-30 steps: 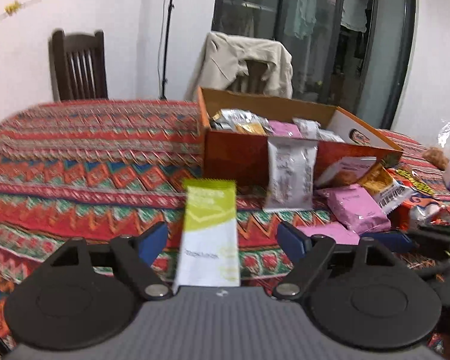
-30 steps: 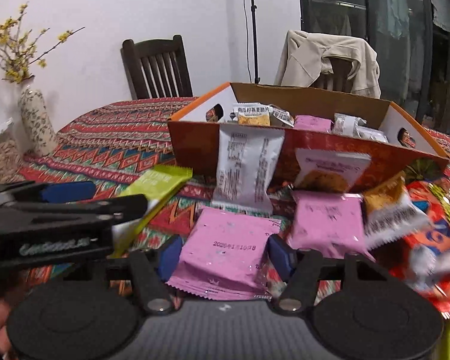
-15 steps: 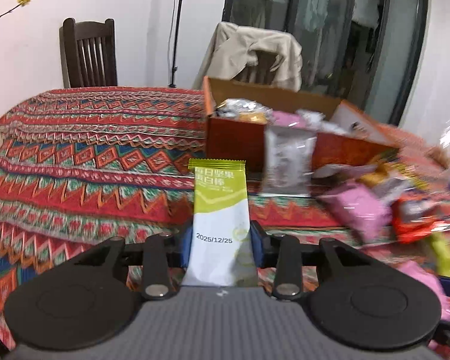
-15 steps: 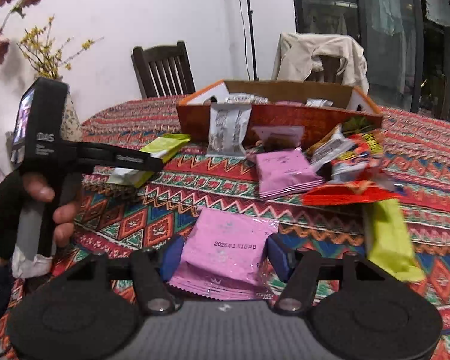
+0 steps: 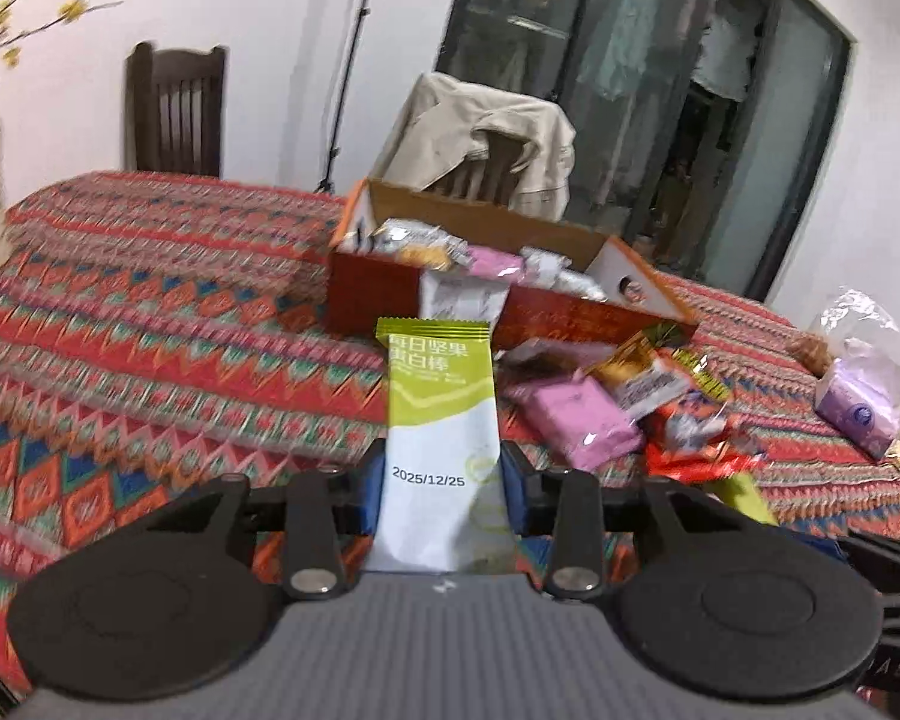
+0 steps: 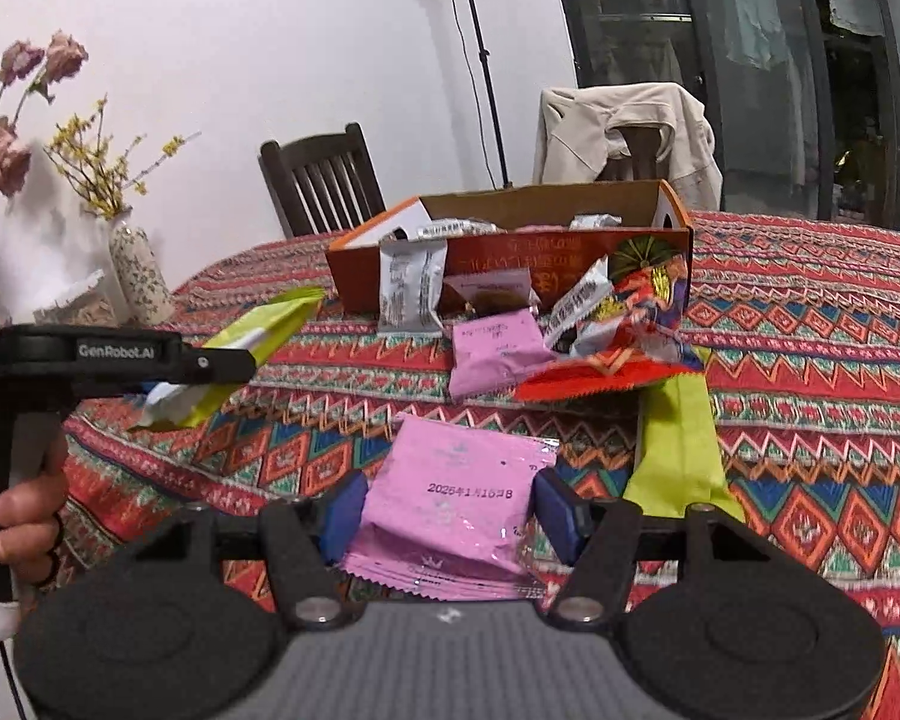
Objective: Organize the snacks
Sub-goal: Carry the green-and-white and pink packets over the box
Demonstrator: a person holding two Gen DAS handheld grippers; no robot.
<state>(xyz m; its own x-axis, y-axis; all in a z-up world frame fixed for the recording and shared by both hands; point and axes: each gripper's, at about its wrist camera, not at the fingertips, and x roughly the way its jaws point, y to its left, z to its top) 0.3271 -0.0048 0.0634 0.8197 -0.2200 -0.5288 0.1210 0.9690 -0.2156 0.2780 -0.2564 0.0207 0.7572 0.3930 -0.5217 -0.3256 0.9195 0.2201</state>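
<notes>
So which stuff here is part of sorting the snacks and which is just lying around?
Job: green-and-white snack bar in left gripper; pink foil packet in right gripper; orange cardboard box; loose snack pile.
Lying about: floral vase; beige jacket; wooden chair.

Bright wrappers on a zigzag cloth

The tablecloth (image 6: 810, 324) runs in bands of red, orange, teal and blue zigzags and diamonds. The snack bar (image 5: 441, 420) is lime green at the top, white below, with a black printed date. The pink packet (image 6: 450, 504) is a glossy pale pink with dark print. The box (image 6: 510, 252) is orange-red outside, plain brown card inside, with white end flaps. A second green wrapper (image 6: 678, 444) is solid lime. Gripper pads (image 6: 342, 510) are blue on black arms. The vase (image 6: 138, 276) is white, speckled with small dark flowers; the chair (image 6: 324, 180) is dark brown, the jacket (image 6: 630, 132) cream.
</notes>
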